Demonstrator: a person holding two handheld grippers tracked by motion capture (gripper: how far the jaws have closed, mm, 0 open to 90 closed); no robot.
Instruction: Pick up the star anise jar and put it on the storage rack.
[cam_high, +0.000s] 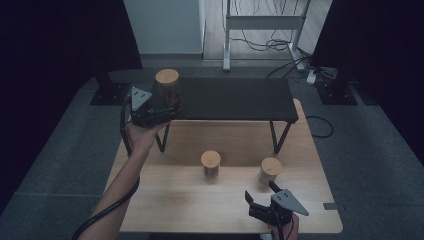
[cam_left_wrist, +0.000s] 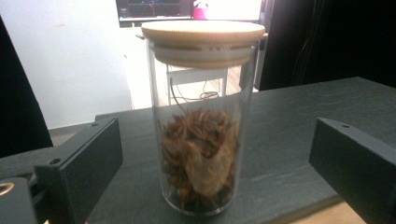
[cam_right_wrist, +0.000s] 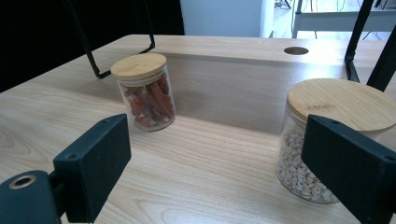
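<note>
A tall glass jar with a wooden lid, partly full of brown star-shaped spice, stands upright on the left end of the black shelf, near its front edge. My left gripper is open, with one jaw on each side of this tall jar and a gap on both sides. On the wooden table, a small jar of red pieces and a wider jar of pale seeds stand in front of my right gripper. That gripper is open and holds nothing.
The black shelf stands on thin metal legs over the back half of the wooden table. The red-piece jar and the seed jar sit just in front of it. Black stands and cables lie on the floor behind.
</note>
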